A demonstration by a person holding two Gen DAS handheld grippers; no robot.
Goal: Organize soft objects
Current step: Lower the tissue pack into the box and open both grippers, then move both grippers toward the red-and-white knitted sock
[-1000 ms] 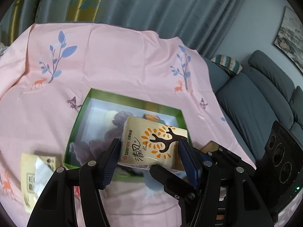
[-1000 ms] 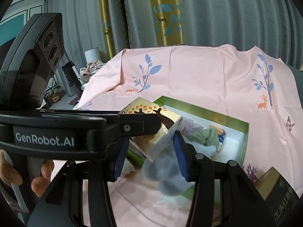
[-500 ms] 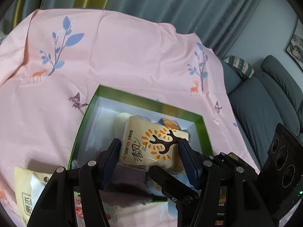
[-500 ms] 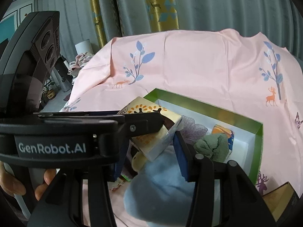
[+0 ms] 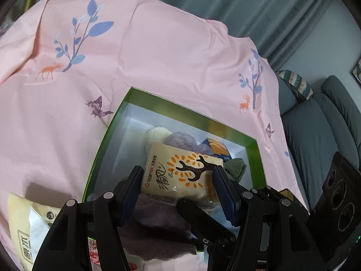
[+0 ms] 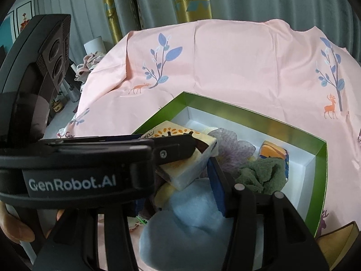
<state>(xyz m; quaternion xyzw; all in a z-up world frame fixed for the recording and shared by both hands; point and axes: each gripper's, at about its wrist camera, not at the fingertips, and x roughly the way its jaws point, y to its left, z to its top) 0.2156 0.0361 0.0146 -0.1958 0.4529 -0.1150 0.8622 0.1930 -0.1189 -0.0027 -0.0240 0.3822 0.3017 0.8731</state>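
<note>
My left gripper (image 5: 180, 192) is shut on a cream tissue pack with an orange tree print (image 5: 180, 174) and holds it over the near part of a green box with a white inside (image 5: 158, 101). The pack also shows in the right wrist view (image 6: 180, 144), under the left gripper's body. The box (image 6: 320, 158) holds a purple cloth (image 6: 230, 146), a green cloth (image 6: 264, 174), a cream cloth (image 5: 155, 135) and an orange-blue pack (image 6: 273, 151). My right gripper (image 6: 176, 187) is shut on a light blue cloth (image 6: 191, 225) at the box's near edge.
The box sits on a pink sheet printed with trees and deer (image 5: 158, 56). A second tissue pack (image 5: 24, 230) lies at the left front. A purple cloth (image 5: 158, 230) lies under the left fingers. A grey sofa (image 5: 320, 135) stands at the right. Curtains hang behind.
Both grippers have moved forward and lower toward the box. The tissue pack is now over the box's inside, and the light blue cloth sits nearer the box edge.
</note>
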